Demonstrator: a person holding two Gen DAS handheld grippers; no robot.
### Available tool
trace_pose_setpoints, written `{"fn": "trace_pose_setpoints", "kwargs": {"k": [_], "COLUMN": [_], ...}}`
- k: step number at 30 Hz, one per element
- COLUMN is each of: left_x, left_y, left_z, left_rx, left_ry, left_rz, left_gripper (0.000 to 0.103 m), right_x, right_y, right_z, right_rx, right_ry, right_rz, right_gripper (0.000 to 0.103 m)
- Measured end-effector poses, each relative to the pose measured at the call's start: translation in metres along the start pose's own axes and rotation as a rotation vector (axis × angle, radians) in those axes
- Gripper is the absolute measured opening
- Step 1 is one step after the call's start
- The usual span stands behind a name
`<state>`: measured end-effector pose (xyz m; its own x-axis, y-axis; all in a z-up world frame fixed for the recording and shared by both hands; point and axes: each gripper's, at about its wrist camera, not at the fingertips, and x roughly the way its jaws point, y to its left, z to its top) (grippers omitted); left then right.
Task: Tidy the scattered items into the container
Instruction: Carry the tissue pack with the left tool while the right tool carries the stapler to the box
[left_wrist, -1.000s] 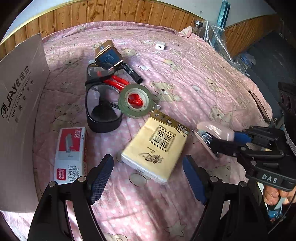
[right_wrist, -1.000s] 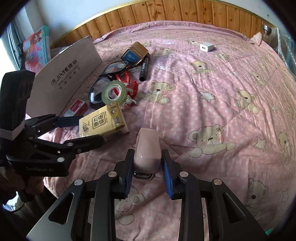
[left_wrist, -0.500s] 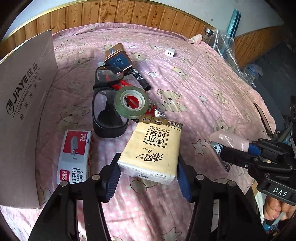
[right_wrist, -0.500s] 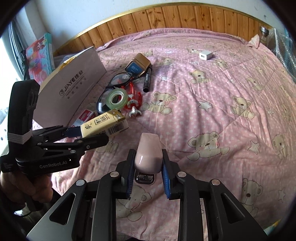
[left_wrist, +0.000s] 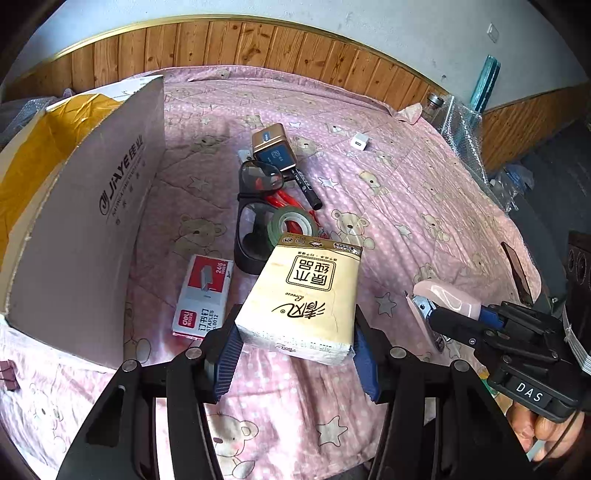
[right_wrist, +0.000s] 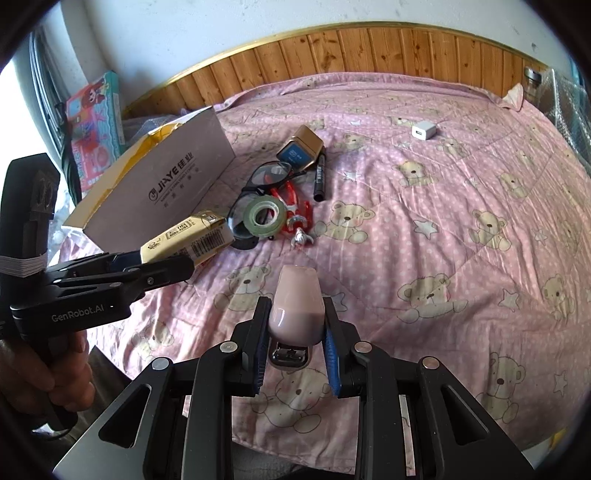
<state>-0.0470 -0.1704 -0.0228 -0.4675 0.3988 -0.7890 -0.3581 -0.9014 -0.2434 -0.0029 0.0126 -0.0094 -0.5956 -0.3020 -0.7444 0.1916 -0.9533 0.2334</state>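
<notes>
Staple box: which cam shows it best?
Left wrist: the staple box lies in plain sight beside the cardboard box, label readable. Right wrist: the left gripper and its tissue pack hide it.

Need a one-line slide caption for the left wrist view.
Left gripper shut on tissue pack, cardboard box at left.

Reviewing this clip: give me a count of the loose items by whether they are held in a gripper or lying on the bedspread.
Held in a gripper: 2 (tissue pack, pink stapler)
Lying on the bedspread: 7 (staples box, safety glasses, tape roll, red pliers, black marker, gold tin, white charger)
Total: 9
</notes>
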Motion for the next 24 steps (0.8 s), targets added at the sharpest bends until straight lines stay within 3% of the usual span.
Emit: {"fn": "trace_pose_setpoints", "kwargs": {"k": [10, 24], "left_x": [-0.031, -0.082], "left_y": [0.014, 0.038], "left_z": [0.004, 0.019], "left_rx": [-0.054, -0.111], "left_ry": [-0.010, -0.093], "left_rz": [0.084, 0.100], "left_gripper": [0.055, 0.055], "right_x": [-0.006, -0.022], "right_y": [0.032, 0.073], "right_z": [0.011, 0.042], "right_rx": [-0.048, -0.101], "right_ry": [-0.022, -0.083], "right_rz": [0.032, 0.070], "right_gripper": [0.027, 0.027]}}
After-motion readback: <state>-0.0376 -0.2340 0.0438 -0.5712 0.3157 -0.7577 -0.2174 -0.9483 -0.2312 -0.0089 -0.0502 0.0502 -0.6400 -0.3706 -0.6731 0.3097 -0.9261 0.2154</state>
